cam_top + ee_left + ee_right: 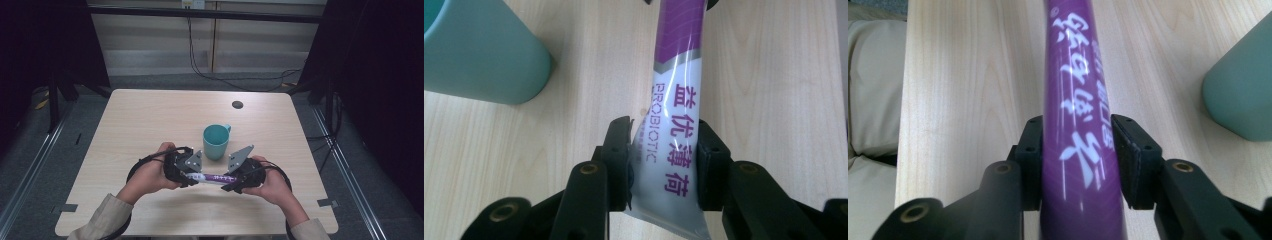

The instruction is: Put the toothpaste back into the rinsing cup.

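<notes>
A long sachet [215, 177], purple at one end and white with purple print at the other, hangs level just above the table between my two grippers. My left gripper [192, 179] is shut on its white end [676, 100], both pads pressing its edges and creasing the foil at one side [664, 145]. My right gripper [231, 182] surrounds the purple end [1075, 100]; its jaws [1077, 142] stand beside the sachet's edges without pinching it. A teal cup [216, 142] stands upright just behind the grippers.
The pale wooden table [150, 120] has a small dark round hole [237, 104] at the back. The cup [479, 50] is close beside the sachet [1243, 90]. A beige sleeve [873, 85] lies at the table's near edge. Black frames and cables stand around the table.
</notes>
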### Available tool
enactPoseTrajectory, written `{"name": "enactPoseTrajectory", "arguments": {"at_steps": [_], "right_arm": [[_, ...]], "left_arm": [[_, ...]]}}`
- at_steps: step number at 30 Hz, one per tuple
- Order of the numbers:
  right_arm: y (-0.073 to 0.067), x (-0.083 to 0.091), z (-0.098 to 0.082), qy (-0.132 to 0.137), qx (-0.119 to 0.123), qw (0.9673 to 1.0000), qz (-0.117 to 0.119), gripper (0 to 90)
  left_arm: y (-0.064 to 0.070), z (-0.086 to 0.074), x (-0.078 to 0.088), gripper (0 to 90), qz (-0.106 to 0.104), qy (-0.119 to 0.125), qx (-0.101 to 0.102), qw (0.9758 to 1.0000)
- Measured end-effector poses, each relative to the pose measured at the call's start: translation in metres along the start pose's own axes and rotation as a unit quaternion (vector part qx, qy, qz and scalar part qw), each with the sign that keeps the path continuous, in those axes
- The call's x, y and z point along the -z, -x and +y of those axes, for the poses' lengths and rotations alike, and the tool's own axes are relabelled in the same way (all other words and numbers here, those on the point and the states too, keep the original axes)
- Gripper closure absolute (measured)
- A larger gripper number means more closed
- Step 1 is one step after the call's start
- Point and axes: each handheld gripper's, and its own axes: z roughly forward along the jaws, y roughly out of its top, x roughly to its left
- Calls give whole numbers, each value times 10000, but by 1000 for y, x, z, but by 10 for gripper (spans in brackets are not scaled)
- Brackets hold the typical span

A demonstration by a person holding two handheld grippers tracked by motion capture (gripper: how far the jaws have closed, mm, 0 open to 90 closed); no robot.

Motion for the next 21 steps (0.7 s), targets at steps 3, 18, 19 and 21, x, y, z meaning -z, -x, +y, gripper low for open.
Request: {"name": "enactPoseTrajectory", "arguments": {"at_steps": [3,18,19,21], "right_arm": [[1,0,0,50,-67,10000,-54,517],[5,9,12,-11,-215,9996,-171,411],[5,9,13,-27,-238,9996,-155,411],[5,11,16,-64,-280,9994,-170,433]], "left_arm": [[0,1,1,660,0,78,37,10000],[-3,7,1,660,78,-112,23,9999],[-4,7,1,660,74,-132,33,9999],[-3,7,0,660,35,-139,52,9999]]}}
